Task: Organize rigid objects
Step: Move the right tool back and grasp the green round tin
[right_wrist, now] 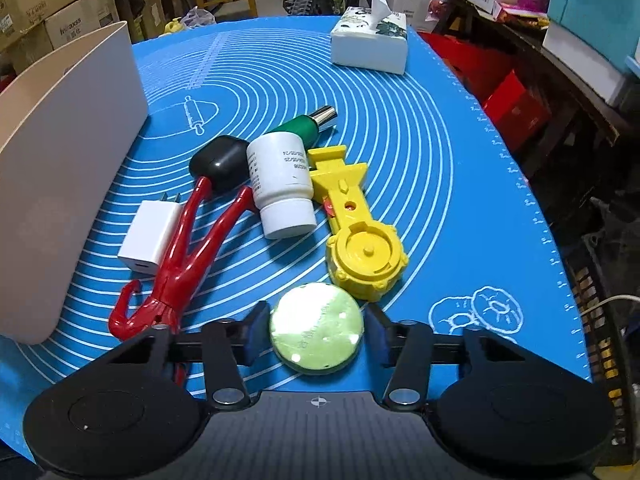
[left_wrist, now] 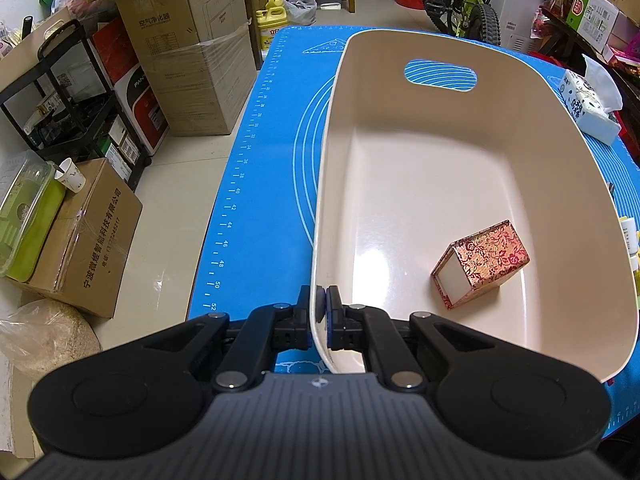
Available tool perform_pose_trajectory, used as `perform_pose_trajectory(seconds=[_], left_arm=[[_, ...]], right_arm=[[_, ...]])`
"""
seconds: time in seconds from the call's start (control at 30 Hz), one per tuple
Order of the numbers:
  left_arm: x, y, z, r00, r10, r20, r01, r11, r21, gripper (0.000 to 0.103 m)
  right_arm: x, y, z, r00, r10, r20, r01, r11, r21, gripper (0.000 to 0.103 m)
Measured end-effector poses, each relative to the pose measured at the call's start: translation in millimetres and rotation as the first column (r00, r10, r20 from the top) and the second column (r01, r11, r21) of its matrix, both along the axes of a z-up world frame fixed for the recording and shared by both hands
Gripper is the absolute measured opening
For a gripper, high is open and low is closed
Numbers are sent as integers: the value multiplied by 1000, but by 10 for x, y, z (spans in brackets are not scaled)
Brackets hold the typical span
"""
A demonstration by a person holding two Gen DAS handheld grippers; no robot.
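My left gripper [left_wrist: 322, 300] is shut on the near rim of a cream plastic basin [left_wrist: 440, 152] with a handle slot. A red and gold floral box [left_wrist: 480, 264] lies on its side inside the basin. In the right wrist view, my right gripper [right_wrist: 316, 320] is down at the blue mat, its pads against both sides of a round pale-green disc [right_wrist: 316, 330]. Beyond it lie a yellow plastic toy [right_wrist: 360, 240], a white bottle [right_wrist: 282, 188], a red forked piece [right_wrist: 188, 248], a black case [right_wrist: 220, 160], a white charger [right_wrist: 150, 236] and a green-handled tool [right_wrist: 308, 126].
The basin's outer wall [right_wrist: 68, 160] stands at the left of the object pile. A tissue box [right_wrist: 370, 40] sits at the mat's far edge. Cardboard boxes [left_wrist: 192, 52] and a black cart [left_wrist: 80, 92] crowd the floor on the left. The table edge drops off at the right.
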State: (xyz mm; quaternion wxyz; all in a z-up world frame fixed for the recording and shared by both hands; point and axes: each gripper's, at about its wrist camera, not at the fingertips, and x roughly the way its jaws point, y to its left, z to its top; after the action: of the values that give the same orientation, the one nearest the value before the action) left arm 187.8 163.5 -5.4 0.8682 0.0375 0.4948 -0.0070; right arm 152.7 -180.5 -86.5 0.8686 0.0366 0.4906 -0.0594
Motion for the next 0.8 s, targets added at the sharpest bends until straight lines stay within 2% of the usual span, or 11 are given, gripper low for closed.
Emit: perform_pose_trajectory(seconds=[0.5, 0.8], left_arm=[[3, 5, 0, 1000, 0, 0, 0, 1000, 1, 8], [3, 2, -1, 1000, 1, 0, -1, 1000, 2, 8]], right_arm=[[-32, 6, 16, 1000, 14, 23, -13, 1000, -14, 55], [-83, 21, 160, 997, 15, 71, -14, 1000, -17, 55]])
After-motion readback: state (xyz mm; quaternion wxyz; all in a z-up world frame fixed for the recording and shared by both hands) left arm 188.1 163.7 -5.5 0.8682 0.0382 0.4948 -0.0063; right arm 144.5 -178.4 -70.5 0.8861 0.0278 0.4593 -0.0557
